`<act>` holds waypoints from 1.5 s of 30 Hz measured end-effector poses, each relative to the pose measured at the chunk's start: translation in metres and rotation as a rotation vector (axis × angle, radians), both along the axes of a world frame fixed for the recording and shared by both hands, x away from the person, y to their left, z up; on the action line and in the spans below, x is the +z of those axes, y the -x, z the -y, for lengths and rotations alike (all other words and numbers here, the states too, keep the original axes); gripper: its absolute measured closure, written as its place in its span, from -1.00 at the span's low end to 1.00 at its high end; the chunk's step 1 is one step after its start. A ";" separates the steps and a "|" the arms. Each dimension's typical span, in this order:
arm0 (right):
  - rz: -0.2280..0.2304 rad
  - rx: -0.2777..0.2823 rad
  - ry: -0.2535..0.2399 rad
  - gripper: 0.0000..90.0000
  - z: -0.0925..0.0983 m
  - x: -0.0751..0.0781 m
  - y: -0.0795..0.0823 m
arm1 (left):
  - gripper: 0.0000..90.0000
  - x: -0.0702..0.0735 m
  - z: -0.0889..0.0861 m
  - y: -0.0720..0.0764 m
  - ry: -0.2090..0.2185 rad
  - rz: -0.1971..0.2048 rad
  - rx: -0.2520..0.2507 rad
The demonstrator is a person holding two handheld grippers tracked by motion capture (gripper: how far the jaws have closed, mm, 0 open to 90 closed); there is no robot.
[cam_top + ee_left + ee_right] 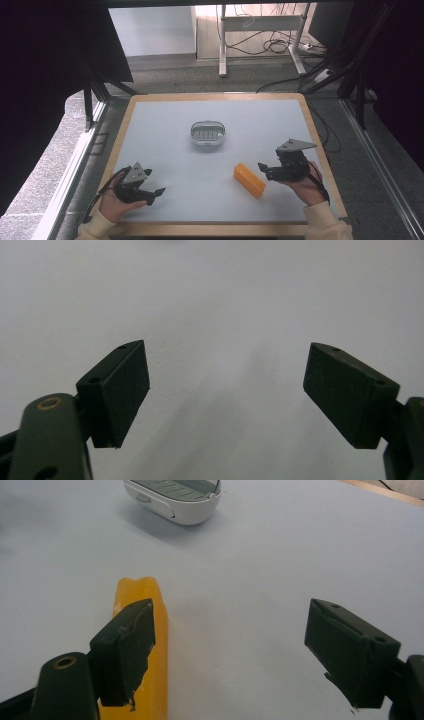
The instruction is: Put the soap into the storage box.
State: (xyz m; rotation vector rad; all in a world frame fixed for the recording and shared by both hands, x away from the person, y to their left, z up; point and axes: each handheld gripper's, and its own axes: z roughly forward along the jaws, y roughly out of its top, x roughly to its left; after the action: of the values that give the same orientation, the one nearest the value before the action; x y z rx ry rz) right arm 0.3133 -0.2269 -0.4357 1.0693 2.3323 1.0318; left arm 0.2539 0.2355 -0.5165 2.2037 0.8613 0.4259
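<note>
An orange bar of soap (249, 180) lies flat on the white table top (165, 130), right of centre near the front. A white oval soap dish (207, 133) with a slotted grey insert stands at the table's middle. My right gripper (263, 169) is held open just right of the bar, jaws pointing left. In the right gripper view the orange bar (142, 645) runs past the left jaw, outside the gap, and the dish (172, 497) is farther off. My left gripper (157, 194) rests open at the front left, over bare table (225, 300).
The table has a light wooden rim (320, 145) on all sides. Beyond its far edge are grey floor, a white desk frame (222, 45) and loose cables (272, 45). Black frame posts (90, 100) stand at the left and right of the table.
</note>
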 end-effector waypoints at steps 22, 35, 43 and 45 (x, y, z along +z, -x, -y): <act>-0.041 0.073 0.046 -0.45 -0.025 0.011 -0.001 | -0.59 0.001 0.000 0.000 0.002 0.006 0.002; -0.092 0.121 0.091 -0.45 -0.044 0.007 0.001 | -0.59 0.002 0.000 0.001 0.004 0.011 0.000; -0.149 0.132 0.125 -0.43 -0.055 -0.003 0.000 | -0.59 0.002 0.000 0.001 0.003 0.012 -0.003; -0.162 0.136 0.138 -0.42 -0.058 -0.006 0.000 | -0.59 0.002 -0.001 0.001 0.004 0.012 -0.003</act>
State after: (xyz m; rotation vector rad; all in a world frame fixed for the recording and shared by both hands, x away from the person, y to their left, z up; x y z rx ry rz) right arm 0.3131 -0.1693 -0.4417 0.9858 2.5946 0.8429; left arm 0.2530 0.2360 -0.5144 2.1968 0.8515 0.4354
